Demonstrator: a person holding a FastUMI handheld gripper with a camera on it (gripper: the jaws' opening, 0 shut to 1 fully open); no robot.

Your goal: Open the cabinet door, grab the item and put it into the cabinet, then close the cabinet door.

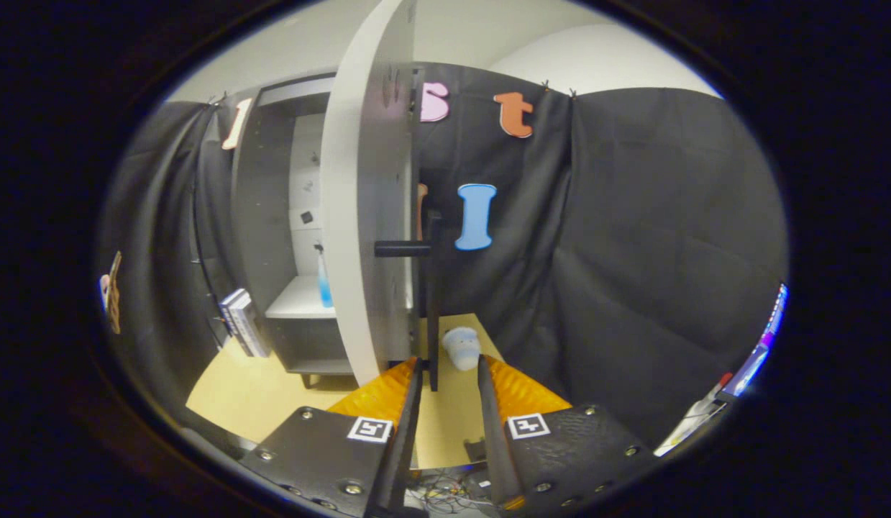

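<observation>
The door stands open, edge-on just ahead of the jaws, which are parted around the bottom of its handle, gripping nothing. A bottle sits inside (likely the item), so closing remains.

- I count one cabinet, grey, standing on the table.
- One cabinet door, swung open toward me.
- One dark handle on that door.
- One blue bottle on the cabinet shelf.
- One white cup lying on the table.
- Two books leaning beside the cabinet.
- One gripper with two fingers, spread apart on either side of the handle's lower end.
</observation>
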